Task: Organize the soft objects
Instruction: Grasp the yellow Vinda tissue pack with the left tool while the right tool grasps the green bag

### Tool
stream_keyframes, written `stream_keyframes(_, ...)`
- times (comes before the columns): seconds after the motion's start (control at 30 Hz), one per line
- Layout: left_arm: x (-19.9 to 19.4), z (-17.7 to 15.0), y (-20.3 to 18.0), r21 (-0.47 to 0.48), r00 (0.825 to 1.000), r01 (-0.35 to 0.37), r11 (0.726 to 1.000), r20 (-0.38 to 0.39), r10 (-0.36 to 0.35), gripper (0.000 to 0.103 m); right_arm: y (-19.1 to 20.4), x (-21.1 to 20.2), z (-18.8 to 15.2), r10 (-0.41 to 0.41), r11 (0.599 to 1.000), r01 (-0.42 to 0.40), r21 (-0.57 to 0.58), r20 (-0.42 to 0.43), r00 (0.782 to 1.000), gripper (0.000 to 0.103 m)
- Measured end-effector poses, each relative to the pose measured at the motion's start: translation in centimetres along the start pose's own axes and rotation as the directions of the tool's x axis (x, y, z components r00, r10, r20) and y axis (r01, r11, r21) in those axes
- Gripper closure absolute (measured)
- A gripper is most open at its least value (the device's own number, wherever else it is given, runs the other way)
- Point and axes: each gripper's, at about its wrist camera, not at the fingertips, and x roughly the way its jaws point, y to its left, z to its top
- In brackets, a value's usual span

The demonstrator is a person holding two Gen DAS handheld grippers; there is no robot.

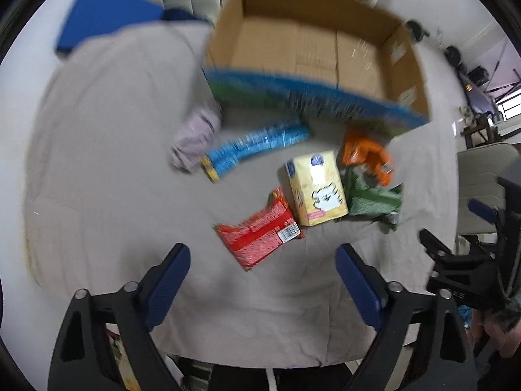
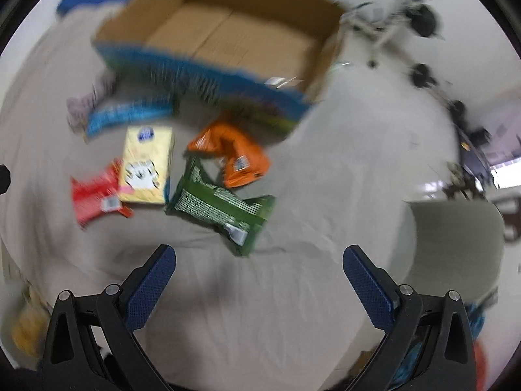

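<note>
Left gripper (image 1: pixel 263 262): jaws spread wide, nothing between them, above beige cloth (image 1: pixel 97 169). Right gripper (image 2: pixel 260 262): same, wide apart, holding nothing.

We see soft items clustered on cloth just in front of cardboard box (image 1: pixel 312 49): red packet (image 1: pixel 257 234) touching yellow carton (image 1: pixel 314 189), green packet (image 2: pixel 221 205) beside carton, orange packet (image 2: pixel 234 153) behind green one, blue tube pack (image 1: pixel 257 146) lying along box front, lilac cloth bundle (image 1: pixel 197 140) at box's left corner. Box interior shows bare cardboard. Both views motion-blurred.

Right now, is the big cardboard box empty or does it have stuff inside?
Empty: the cardboard box shows only its bare brown bottom in both views.
</note>
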Motion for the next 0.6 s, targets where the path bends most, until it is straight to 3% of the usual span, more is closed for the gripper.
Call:
stream_keyframes(0.1, 3.9, 0.8, -0.3, -0.024, 0.998, -0.005, 1.0, -0.07, 0.004, 0.015, 1.8, 4.8, 1.9, -0.01, 0.991, 0.006, -0.134, -0.036, 0.999, 0.0)
stream_keyframes(0.23, 6.7, 1.1, -0.3, -0.052, 0.994, -0.007, 0.999, -0.11, 0.001, 0.015, 4.7, 9.8, 3.3, -0.034, 0.945, 0.005, -0.327, -0.083, 0.996, 0.002)
stream_keyframes(0.27, 7.2, 1.1, -0.3, -0.061, 0.994, -0.008, 0.998, -0.112, 0.001, 0.015, 5.1, 10.9, 3.5, -0.031, 0.943, -0.003, -0.333, -0.097, 0.995, 0.005)
stream_keyframes(0.3, 7.3, 1.2, -0.2, -0.065, 0.993, -0.009, 0.998, -0.114, 0.002, 0.016, 5.3, 11.7, 3.7, -0.014, 0.945, -0.025, -0.326, -0.114, 0.993, 0.017)
stream_keyframes(0.33, 7.4, 1.2, -0.3, -0.07, 0.993, -0.003, 0.998, -0.118, -0.005, 0.016, 5.3, 12.4, 3.8, 0.009, 0.95, -0.051, -0.308, -0.137, 0.99, 0.027)
stream_keyframes(0.47, 7.9, 1.9, -1.0, -0.094, 0.989, 0.045, 0.995, -0.139, -0.058, 0.017, 3.5, 13.2, 3.4, 0.124, 0.986, -0.14, -0.093, -0.158, 0.98, 0.046)
stream_keyframes(0.5, 8.0, 2.2, -1.3, -0.098, 0.988, 0.056, 0.994, -0.14, -0.07, 0.017, 2.7, 13.3, 3.1, 0.163, 0.985, -0.169, -0.022, -0.169, 0.972, 0.052)
stream_keyframes(0.6, 8.8, 3.5, -2.9, -0.107, 0.981, 0.087, 0.99, -0.163, -0.103, 0.017, -0.6, 14.1, 1.1, 0.26, 0.947, -0.21, 0.244, -0.197, 0.945, 0.055)
